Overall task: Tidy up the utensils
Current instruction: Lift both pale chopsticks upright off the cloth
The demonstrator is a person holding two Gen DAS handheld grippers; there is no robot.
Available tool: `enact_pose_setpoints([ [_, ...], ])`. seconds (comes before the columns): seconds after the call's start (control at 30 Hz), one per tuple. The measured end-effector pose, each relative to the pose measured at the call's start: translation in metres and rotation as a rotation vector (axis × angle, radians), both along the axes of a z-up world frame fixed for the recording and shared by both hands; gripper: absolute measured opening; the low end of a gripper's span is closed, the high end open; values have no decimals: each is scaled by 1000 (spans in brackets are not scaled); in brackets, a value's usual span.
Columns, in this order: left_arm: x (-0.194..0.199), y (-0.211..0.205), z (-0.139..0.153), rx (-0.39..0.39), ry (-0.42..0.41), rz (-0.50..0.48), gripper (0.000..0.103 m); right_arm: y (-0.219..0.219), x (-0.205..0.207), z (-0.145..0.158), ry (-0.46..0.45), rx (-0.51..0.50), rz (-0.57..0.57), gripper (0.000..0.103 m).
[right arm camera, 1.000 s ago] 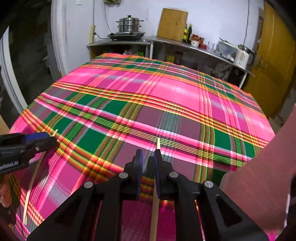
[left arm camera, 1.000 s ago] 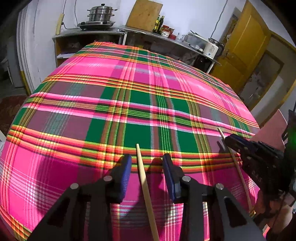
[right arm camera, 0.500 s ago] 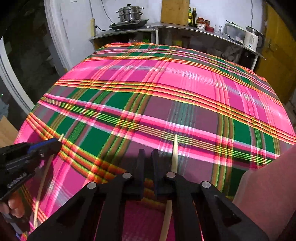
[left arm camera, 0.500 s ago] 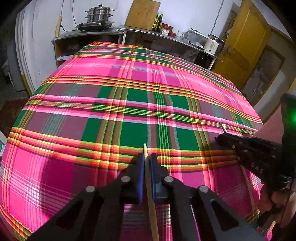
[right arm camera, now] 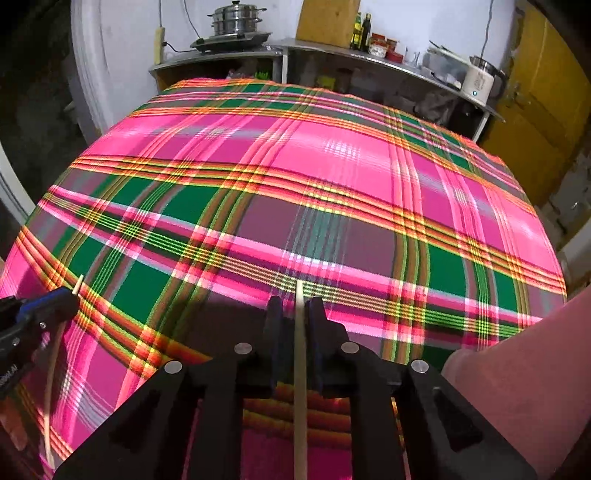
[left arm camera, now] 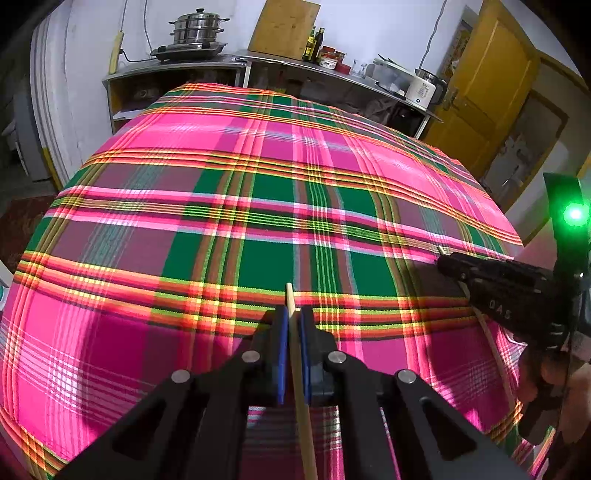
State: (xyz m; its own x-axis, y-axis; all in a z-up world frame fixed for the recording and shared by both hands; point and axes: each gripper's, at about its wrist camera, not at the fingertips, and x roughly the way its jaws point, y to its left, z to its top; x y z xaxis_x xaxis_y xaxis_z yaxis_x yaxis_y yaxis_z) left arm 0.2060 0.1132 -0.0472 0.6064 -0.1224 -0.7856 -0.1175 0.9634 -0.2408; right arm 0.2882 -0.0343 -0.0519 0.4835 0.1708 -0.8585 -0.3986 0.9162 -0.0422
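Note:
In the left wrist view my left gripper [left arm camera: 293, 314] is shut on a pale wooden chopstick [left arm camera: 301, 398], whose tip sticks out just past the blue pads. In the right wrist view a second chopstick [right arm camera: 300, 369] lies between the fingers of my right gripper [right arm camera: 296, 306]. Its jaws are opening and a gap shows on the chopstick's left side. Both chopsticks lie low over the pink and green plaid tablecloth [left arm camera: 258, 166]. The right gripper [left arm camera: 445, 262] shows at the right edge of the left view, and the left gripper [right arm camera: 72, 297] at the left edge of the right view.
Behind the table, a metal counter [left arm camera: 236, 61] carries a stacked steamer pot [left arm camera: 197, 29], a wooden board [left arm camera: 284, 24], bottles and a white kettle [left arm camera: 421, 90]. At the right stands a yellow door [left arm camera: 484, 85]. A pink sleeve [right arm camera: 517, 369] fills the lower right of the right view.
My left gripper closed on its chopstick and has held it since. My right gripper narrowed with its chopstick lying outside the right finger, then widened, and the chopstick now lies between its fingers.

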Motion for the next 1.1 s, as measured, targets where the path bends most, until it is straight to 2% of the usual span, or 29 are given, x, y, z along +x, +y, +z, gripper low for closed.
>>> enact_pose_setpoints([
  [0.2, -7, -1, 0, -7, -1, -7, 7, -8, -12, 4, 32, 67, 8, 15],
  [0.33, -14, -2, -1, -10, -5, -15, 7, -10, -25, 3, 20, 38, 19, 15],
  [0.47, -21, -3, -1, -12, -5, -19, 7, -15, -34, 4, 38, 63, 31, 15],
  [0.6, -28, -5, -1, -22, -5, -24, 7, -18, -49, 4, 66, 102, 43, 8],
  [0.93, -68, -12, -2, -98, 6, -41, 7, -23, -123, 3, 172, 261, 3, 6],
  [1.1, -93, -16, -2, -102, 13, -49, 7, -36, -155, 2, 197, 310, -39, 6],
])
